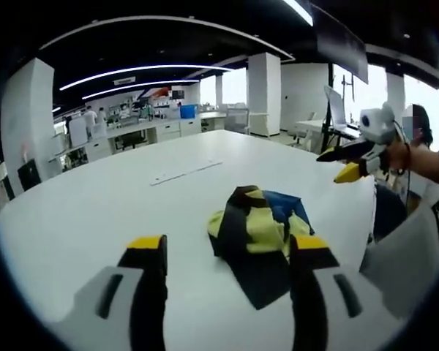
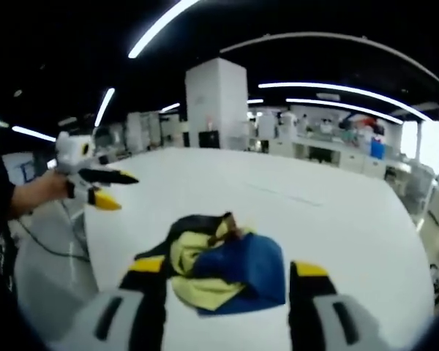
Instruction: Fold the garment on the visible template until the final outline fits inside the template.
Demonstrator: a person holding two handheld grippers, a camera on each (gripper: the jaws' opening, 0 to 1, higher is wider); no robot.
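Left gripper (image 1: pixel 227 252) fingers apart, empty. Right gripper (image 2: pixel 227 276) fingers apart, empty. Garment (image 1: pixel 260 234) crumpled on white table (image 1: pixel 95 205), just beyond fingertips, partly between right gripper's. Likely soft, light, limp; best pinched at outer edge. Left gripper view: black panel, strip (image 1: pixel 184 172) beyond. Right gripper view: blue panel.

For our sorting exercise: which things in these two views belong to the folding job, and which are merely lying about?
Job:
crumpled yellow, black and blue fabric garment
left claw
right claw
white table

Lying about:
thin white strip
background desks
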